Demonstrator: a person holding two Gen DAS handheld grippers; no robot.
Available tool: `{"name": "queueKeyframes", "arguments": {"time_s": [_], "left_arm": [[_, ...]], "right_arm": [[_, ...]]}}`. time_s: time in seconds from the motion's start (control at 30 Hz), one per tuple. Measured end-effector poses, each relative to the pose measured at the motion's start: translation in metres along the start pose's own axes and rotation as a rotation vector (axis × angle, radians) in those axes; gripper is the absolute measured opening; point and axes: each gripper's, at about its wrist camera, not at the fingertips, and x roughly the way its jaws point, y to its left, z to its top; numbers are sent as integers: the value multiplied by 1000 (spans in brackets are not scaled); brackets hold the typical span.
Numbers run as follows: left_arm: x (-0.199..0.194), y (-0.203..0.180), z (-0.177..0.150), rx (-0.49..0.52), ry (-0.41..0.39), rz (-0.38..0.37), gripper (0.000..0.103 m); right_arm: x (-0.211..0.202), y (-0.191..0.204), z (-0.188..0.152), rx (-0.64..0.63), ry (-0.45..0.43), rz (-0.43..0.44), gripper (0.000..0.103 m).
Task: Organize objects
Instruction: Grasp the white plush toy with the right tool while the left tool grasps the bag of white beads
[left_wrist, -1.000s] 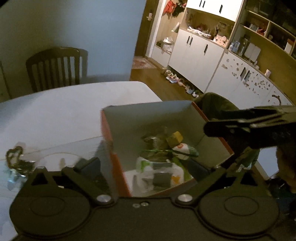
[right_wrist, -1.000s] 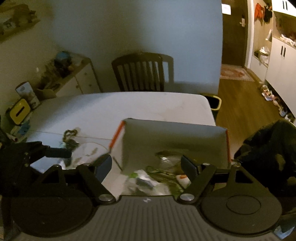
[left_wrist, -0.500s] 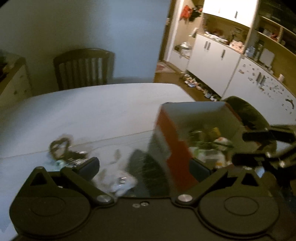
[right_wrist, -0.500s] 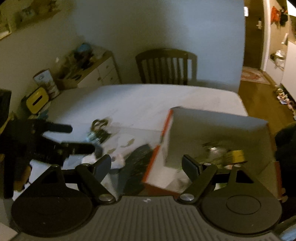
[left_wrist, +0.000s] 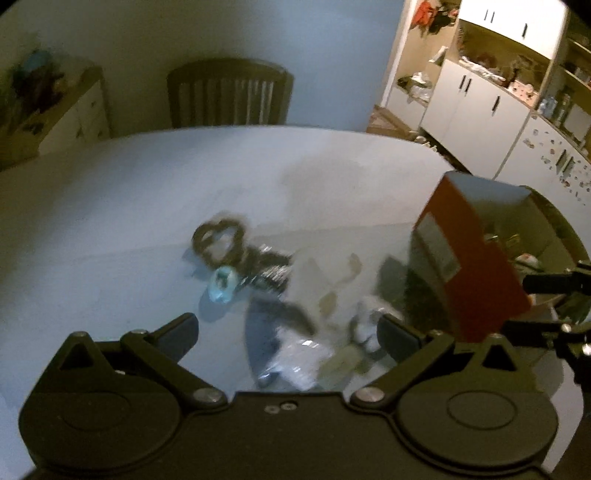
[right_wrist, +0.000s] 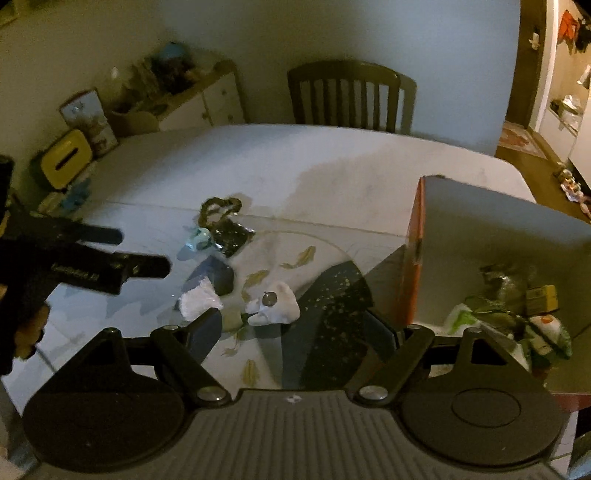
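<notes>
Nearest the right wrist camera, the right gripper (right_wrist: 304, 332) spread wide with nothing between its fingers, poised over a clear round glass mat (right_wrist: 332, 251) with leaf prints. Just ahead of the fingertips, a white crumpled lump (right_wrist: 273, 304) with a small metal disc on it, beside a dark speckled piece (right_wrist: 332, 299). Slightly left, a white crumpled packet (right_wrist: 199, 301) touching a dark blue pouch (right_wrist: 214, 275). To the right, an open box (right_wrist: 480, 229) with orange outer walls and grey inside, resting on the table (right_wrist: 295, 158) edge, holding a jumble of green-and-white wrappers (right_wrist: 509, 317) and a small yellowish block (right_wrist: 541, 295).

From the left wrist view, somewhat blurred by motion, the left gripper (left_wrist: 288, 332) likewise gaping wide and empty, above the same scatter. Seen again in the right view at the left edge, fingers parted, a bit of hand (right_wrist: 29, 328) gripping its handle.

Farther out on the table, a pale blue small object (right_wrist: 199, 238) next to a shiny dark foil packet (right_wrist: 231, 236), and behind them a brown looped cord (right_wrist: 218, 206).

Beyond the table, a dark wooden chair (right_wrist: 351, 96) against the wall; at far left, a cluttered low cabinet (right_wrist: 207, 96) and a yellow box (right_wrist: 64, 158). In the left view, white cupboards (left_wrist: 480, 99) off to the right.
</notes>
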Motion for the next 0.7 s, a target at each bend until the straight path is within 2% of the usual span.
{"name": "queueKeyframes", "arguments": {"time_s": [0.23, 0.57, 0.7], "left_arm": [[16, -2, -28, 92, -22, -27, 102], [45, 5, -36, 52, -19, -26, 97], [54, 8, -36, 34, -2, -50, 90]], "right_arm": [[44, 13, 9, 14, 75, -14, 83], [101, 12, 14, 82, 181, -44, 83], [119, 11, 15, 98, 207, -57, 83]]}}
